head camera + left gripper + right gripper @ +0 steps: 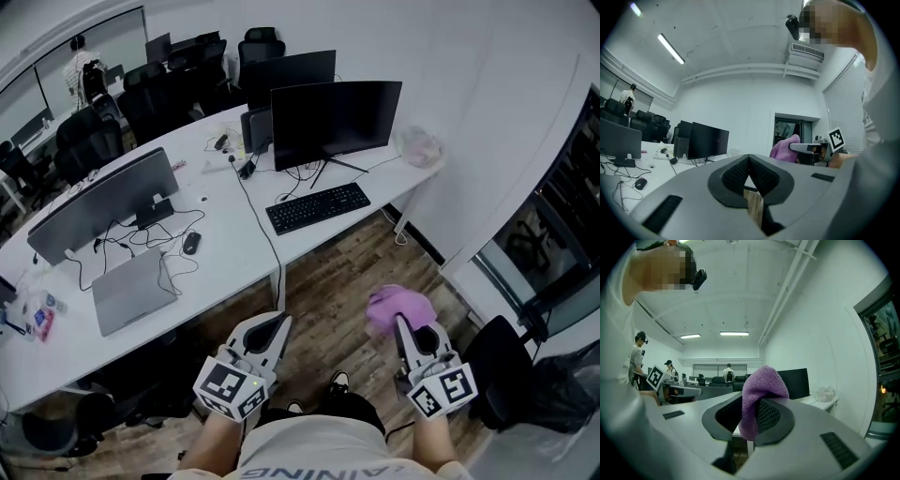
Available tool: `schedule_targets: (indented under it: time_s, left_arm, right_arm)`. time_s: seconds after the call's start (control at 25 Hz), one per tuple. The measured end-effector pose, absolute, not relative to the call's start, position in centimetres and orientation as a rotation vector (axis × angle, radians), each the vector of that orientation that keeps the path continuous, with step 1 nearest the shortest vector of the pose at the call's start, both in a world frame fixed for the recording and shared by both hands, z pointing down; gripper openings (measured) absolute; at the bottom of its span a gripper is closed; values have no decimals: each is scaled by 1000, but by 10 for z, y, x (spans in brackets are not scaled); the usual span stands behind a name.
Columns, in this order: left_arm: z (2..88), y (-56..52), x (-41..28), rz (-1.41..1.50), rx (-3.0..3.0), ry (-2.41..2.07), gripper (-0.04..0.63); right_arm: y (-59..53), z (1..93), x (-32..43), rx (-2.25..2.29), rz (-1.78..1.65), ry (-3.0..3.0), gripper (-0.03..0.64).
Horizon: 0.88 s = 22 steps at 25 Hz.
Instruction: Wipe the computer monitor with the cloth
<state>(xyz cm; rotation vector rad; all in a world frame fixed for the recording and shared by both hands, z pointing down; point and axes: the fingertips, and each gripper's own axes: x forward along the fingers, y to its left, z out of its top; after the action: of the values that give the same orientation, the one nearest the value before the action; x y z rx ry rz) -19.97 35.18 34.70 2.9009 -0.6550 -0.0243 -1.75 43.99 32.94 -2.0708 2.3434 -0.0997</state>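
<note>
White desk (pixel 234 258) fills the upper left of the head view. A black monitor (pixel 335 122) stands on it at upper centre, well apart from both grippers. The shirt (pixel 319 450) at the bottom edge shows the letters "AINING". The left gripper (pixel 749 159) has its jaws together on nothing. The right gripper (pixel 403 326), at lower right, clamps the purple cloth (pixel 398 305).

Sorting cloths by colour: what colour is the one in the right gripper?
Purple; the cloth shows best in the right gripper view.
</note>
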Motion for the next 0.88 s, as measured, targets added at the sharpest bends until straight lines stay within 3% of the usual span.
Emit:
schedule_targets:
  time_s: [0.4, 0.88]
  left_arm:
    - [347, 301, -197, -46, 2892, -763, 5]
    - [341, 222, -146, 1, 2865, -954, 5]
  right_arm:
    - [367, 341, -9, -1964, -145, 2428, 63]
    - [262, 343, 40, -1779, -157, 2551, 63]
